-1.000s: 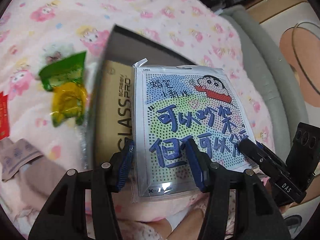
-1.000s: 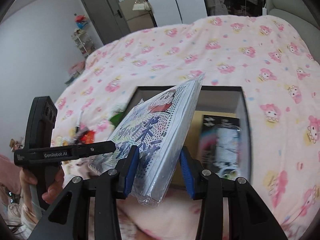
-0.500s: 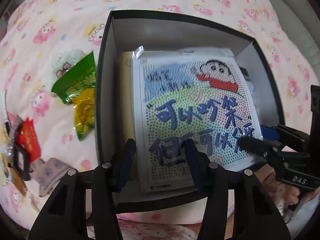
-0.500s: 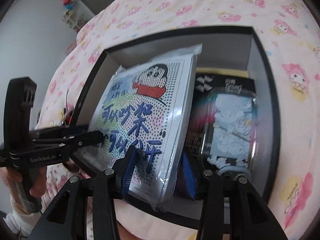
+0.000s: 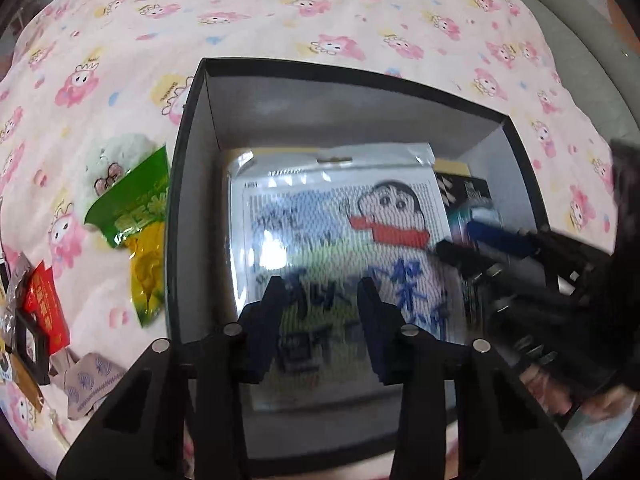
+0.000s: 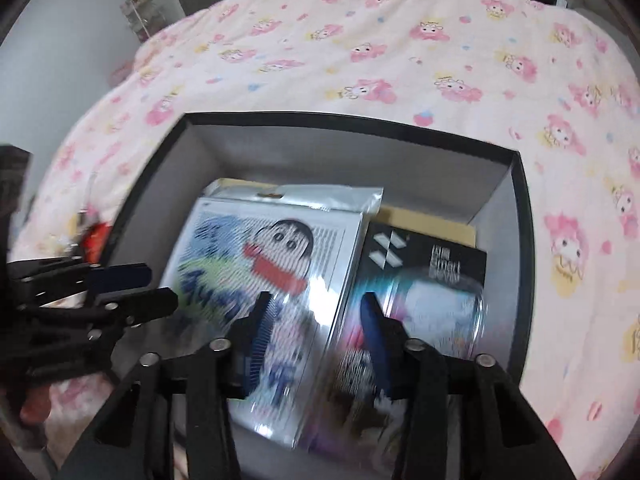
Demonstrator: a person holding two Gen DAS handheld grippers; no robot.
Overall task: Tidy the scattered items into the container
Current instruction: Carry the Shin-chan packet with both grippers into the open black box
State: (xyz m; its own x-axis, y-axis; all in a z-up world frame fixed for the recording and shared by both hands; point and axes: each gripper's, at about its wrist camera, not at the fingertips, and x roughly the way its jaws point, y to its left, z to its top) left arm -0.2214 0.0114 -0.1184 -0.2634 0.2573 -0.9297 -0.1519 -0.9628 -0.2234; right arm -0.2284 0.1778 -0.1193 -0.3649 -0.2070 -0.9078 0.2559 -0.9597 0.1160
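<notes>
A plastic-wrapped cartoon picture pack [image 5: 336,248] lies flat inside the open black box [image 5: 188,184], over a tan carton. It also shows in the right wrist view [image 6: 264,276], in the box [image 6: 524,240], beside a black phone-case package [image 6: 424,280]. My left gripper [image 5: 324,300] is open above the pack's near end, fingers apart and not gripping. My right gripper [image 6: 314,312] is open above the pack's right edge. Each gripper shows in the other's view, the right one [image 5: 472,240] and the left one [image 6: 132,284].
The box sits on a pink cartoon-print bedspread [image 5: 280,20]. Left of it lie a green and yellow snack bag [image 5: 136,220], a red packet [image 5: 44,308], a grey patterned pouch [image 5: 88,380] and other small items. A grey sofa edge [image 5: 580,20] lies beyond the bed.
Both grippers lowered the pack flat into the box and opened, letting it go. The views are blurred by motion.
</notes>
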